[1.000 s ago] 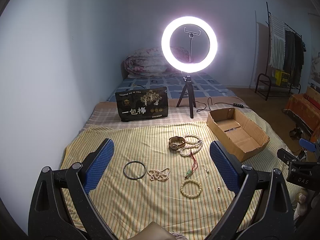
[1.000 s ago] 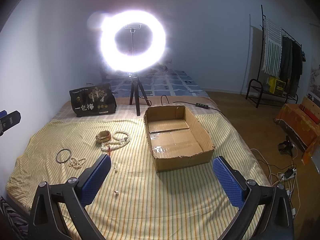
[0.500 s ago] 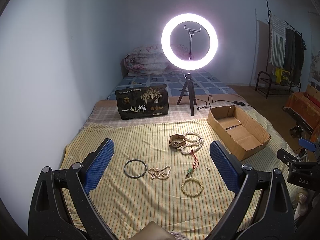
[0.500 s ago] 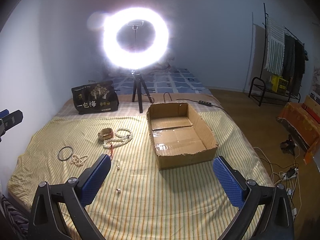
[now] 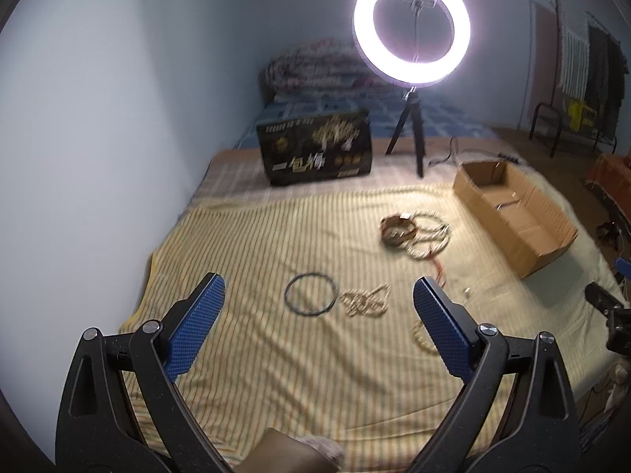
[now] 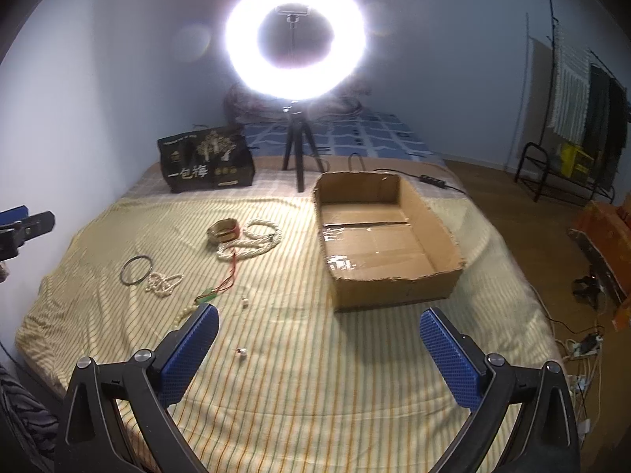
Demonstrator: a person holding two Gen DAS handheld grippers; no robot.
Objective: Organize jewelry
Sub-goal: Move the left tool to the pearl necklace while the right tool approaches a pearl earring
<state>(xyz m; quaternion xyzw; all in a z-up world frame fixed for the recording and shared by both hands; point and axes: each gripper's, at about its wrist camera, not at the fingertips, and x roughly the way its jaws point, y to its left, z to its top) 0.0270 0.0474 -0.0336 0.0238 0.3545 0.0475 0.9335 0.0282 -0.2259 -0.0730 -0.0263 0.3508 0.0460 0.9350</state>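
Jewelry lies on the yellow striped sheet. A dark bangle and a pearl strand lie ahead of my open left gripper. A brown bracelet and a white bead necklace lie farther off. In the right wrist view I see the bangle, pearl strand, bracelet, necklace, a green pendant on red cord and two small loose pieces. My right gripper is open and empty, near an open cardboard box.
A lit ring light on a tripod stands at the back of the bed beside a black gift bag. A power strip and cable lie behind the box. A clothes rack stands at the right.
The left wrist view has swung left and nearer to the bangle and pearl strand, with blur. The right gripper has moved closer to the box and the bed.
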